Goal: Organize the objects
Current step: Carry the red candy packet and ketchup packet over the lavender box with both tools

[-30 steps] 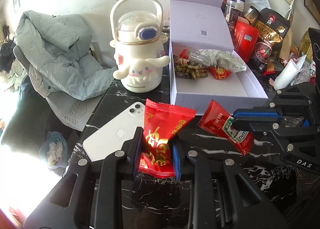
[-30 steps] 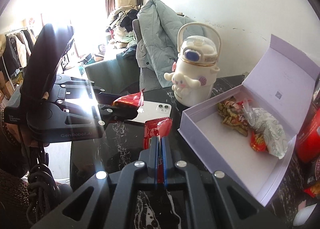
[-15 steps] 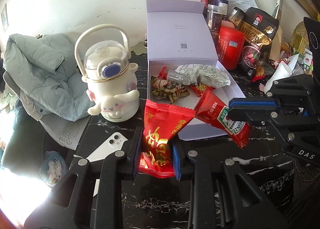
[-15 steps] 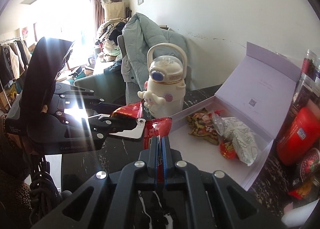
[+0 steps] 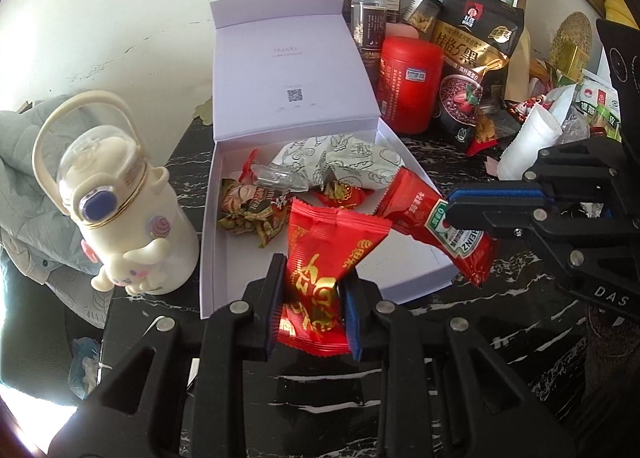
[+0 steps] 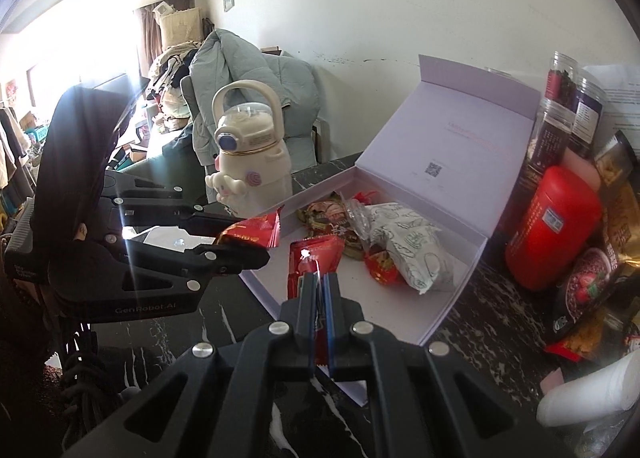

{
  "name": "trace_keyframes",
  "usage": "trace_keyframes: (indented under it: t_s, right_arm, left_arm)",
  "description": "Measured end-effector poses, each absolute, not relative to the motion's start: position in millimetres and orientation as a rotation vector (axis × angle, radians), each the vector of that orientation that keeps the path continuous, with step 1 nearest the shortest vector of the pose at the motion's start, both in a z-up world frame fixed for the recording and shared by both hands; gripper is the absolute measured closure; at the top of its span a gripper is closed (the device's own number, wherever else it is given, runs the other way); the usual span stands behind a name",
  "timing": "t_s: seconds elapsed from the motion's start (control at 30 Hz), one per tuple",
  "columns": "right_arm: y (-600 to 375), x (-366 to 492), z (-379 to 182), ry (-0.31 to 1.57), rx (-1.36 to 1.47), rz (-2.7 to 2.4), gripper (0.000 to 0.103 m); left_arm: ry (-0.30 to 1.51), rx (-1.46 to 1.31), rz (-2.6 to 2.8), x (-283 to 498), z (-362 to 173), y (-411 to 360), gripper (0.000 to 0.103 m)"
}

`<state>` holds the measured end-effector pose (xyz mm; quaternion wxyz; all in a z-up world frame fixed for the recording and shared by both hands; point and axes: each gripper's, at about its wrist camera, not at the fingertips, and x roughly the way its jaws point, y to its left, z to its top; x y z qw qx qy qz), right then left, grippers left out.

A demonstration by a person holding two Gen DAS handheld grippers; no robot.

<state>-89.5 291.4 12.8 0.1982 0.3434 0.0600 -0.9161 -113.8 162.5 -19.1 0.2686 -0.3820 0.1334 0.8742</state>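
Note:
My left gripper (image 5: 314, 298) is shut on a red and gold snack packet (image 5: 324, 258), held over the near edge of the open lilac box (image 5: 224, 250). My right gripper (image 6: 319, 298) is shut on a red Heinz ketchup sachet (image 6: 314, 262), which also shows in the left wrist view (image 5: 436, 226), held over the box's right side. The left gripper (image 6: 256, 248) shows in the right wrist view with its red packet (image 6: 254, 230). Inside the box lie a white patterned wrapper (image 5: 340, 162) and several small sweets (image 5: 248, 210).
A cream cartoon water bottle (image 5: 116, 210) stands left of the box. A red canister (image 5: 408, 82), several jars (image 5: 372, 18) and a black oat bag (image 5: 476, 58) crowd behind and right of it. A grey jacket (image 6: 248, 82) hangs on a chair. The table is black marble (image 5: 480, 338).
Both grippers have moved forward and to the right with their packets, from beside the phone to over the open box. The phone has left the left wrist view.

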Motion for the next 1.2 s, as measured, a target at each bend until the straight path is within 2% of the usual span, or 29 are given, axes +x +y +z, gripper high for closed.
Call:
trace_keyframes:
  t_s: [0.57,1.2]
  right_arm:
    - [318,-120,-17,0.024,1.031,-2.556,0.1]
    - [323,-166,-54,-0.029,1.144,-2.528,0.1]
  left_arm:
    - [0.452,-1.088,2.263,-151,-51,201,0.079]
    - [0.525,-1.175,2.203,-193,-88,217,0.079]
